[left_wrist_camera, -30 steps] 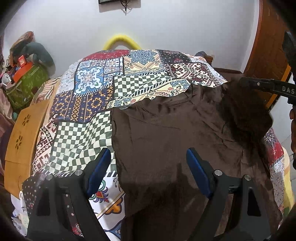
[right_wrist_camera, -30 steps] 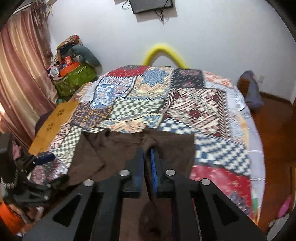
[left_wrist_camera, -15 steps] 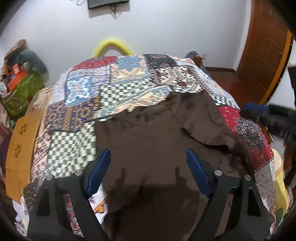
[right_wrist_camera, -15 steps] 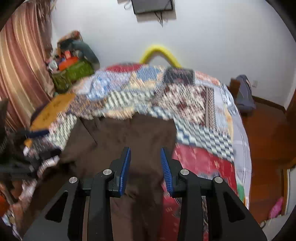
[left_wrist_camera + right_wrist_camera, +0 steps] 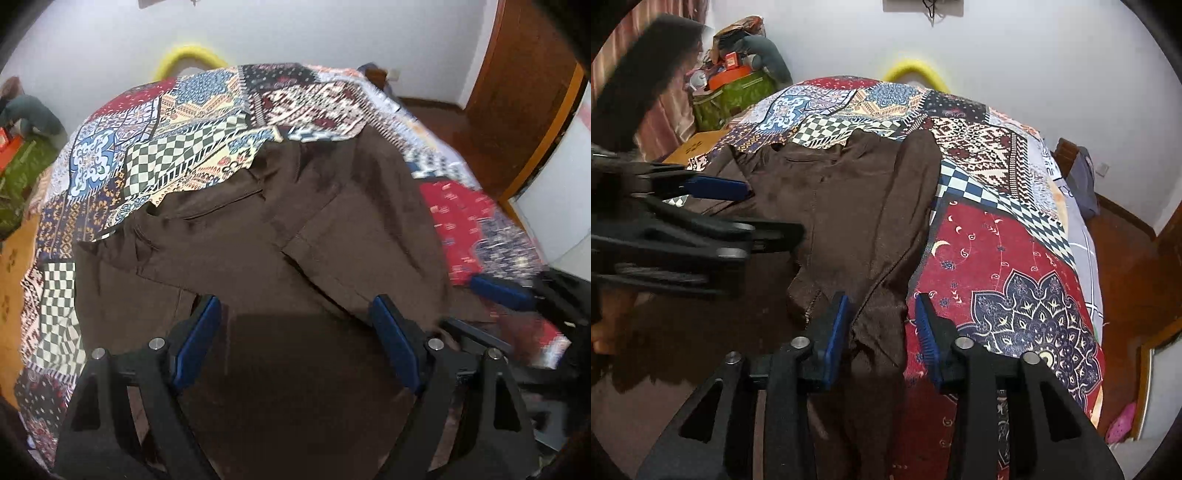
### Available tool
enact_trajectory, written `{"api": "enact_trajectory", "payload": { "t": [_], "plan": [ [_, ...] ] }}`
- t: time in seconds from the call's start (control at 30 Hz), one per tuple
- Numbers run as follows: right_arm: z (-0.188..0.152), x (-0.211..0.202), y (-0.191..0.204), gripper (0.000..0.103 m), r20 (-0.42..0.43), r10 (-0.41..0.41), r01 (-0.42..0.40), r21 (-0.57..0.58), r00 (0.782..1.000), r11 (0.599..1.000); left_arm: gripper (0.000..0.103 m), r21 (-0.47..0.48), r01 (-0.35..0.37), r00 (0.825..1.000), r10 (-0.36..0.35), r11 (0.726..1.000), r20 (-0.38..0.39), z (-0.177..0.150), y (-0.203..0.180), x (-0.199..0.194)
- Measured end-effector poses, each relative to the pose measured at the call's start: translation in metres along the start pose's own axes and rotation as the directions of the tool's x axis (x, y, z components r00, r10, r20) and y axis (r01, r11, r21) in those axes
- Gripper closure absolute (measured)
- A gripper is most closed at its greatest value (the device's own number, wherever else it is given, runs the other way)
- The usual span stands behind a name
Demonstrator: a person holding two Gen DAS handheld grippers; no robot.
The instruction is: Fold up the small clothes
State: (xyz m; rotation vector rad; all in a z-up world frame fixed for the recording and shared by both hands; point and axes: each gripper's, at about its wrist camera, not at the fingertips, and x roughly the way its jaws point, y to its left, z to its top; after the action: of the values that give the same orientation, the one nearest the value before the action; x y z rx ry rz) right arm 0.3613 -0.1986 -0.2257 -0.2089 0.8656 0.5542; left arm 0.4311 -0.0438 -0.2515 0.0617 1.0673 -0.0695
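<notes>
Release step: right gripper fingers opening astride brown garment; left gripper fingers apart above it. Next, regrasp an edge.

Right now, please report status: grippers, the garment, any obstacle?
Left gripper open above brown garment. Right gripper opening, garment edge between pads, not pinched. Garment lies on patchwork bedspread, right side folded inward. No obstacle seen.

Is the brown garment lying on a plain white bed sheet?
No, the brown garment lies on a patchwork bedcover with many colours: red, blue and black-and-white checks.
</notes>
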Motion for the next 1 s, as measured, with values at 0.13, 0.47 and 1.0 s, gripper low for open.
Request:
{"api": "enact_trajectory", "payload": {
  "t": [0.13, 0.47, 1.0],
  "plan": [
    [-0.006, -0.005, -0.003, 0.064, 0.000, 0.022, -0.022, 0.017, 1.000, 1.000, 0.019, -0.014, -0.044, 0.999, 0.044, 0.999, -0.008, -0.001, 0.011, 0.010],
    [-0.012, -0.035, 0.006, 0.056, 0.008, 0.008, -0.009, 0.025, 1.000, 1.000, 0.020, -0.031, -0.027, 0.999, 0.029, 0.999, 0.043, -0.008, 0.034, -0.043],
    [-0.043, -0.114, 0.016, 0.040, 0.060, 0.006, -0.010, 0.060, 0.998, 0.998, 0.019, -0.100, -0.075, 0.992, 0.084, 0.992, 0.089, -0.088, 0.092, -0.159]
  ]
}}
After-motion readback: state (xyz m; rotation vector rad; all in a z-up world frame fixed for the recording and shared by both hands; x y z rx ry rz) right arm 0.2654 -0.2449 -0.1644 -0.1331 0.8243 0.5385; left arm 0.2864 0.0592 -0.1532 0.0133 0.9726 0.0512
